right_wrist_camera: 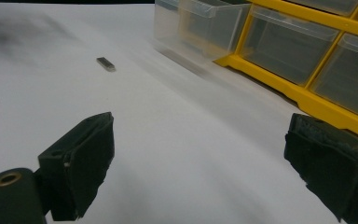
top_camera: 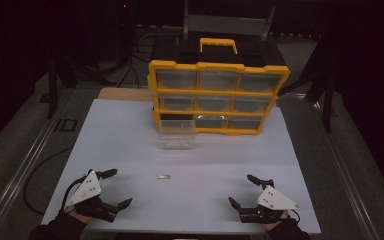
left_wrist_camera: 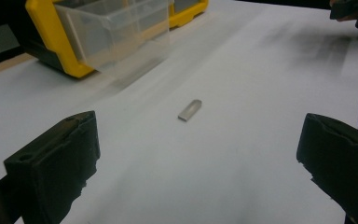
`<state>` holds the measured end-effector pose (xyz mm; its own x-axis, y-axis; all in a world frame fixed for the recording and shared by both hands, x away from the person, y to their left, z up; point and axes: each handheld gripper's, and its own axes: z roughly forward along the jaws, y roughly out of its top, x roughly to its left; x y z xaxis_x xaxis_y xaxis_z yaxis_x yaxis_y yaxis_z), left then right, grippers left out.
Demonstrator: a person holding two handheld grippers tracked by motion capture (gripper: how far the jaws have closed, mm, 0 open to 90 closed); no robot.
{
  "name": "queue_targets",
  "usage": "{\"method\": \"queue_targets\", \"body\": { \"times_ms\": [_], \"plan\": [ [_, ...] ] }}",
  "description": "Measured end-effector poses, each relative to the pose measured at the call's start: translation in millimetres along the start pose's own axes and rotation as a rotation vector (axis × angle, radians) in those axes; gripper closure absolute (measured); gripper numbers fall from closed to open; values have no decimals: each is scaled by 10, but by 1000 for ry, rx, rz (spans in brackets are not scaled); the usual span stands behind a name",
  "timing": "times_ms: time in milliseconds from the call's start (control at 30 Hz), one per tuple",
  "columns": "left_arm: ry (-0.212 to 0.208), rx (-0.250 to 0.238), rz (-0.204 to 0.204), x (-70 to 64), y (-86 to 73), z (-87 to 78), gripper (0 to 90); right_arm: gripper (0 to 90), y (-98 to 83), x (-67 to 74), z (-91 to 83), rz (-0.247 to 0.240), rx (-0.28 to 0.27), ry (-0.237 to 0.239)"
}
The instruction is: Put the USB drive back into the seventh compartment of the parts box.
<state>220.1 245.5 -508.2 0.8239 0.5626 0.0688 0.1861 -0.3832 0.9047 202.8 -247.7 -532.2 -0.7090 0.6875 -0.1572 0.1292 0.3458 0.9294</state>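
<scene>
A small grey metal bar lies flat on the white table top, also seen as the bar and the bar. A yellow drawer organizer stands at the far middle, with one clear drawer pulled out at its lower left. My left gripper rests at the near left, open, holding nothing. My right gripper rests at the near right, open and empty too. The bar lies between the two grippers, nearer the left one.
The pulled-out clear drawer sits beyond the bar; the clear drawer looks empty. A black case with a yellow handle stands behind the organizer. Metal rails run along both sides of the table.
</scene>
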Motion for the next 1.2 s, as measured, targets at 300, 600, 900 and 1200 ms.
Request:
{"method": "queue_targets", "body": {
  "times_ms": [300,600,900,1200],
  "plan": [
    [-39,48,20,80,228,-12,3,87,6,10,14,4,4,3],
    [-47,61,61,160,468,-31,3,87,8,11,16,5,0,8],
    [-79,103,100,213,634,82,3,87,11,10,16,9,-2,14],
    [-116,159,141,224,782,265,3,87,16,16,12,1,-4,15]
  ]
}}
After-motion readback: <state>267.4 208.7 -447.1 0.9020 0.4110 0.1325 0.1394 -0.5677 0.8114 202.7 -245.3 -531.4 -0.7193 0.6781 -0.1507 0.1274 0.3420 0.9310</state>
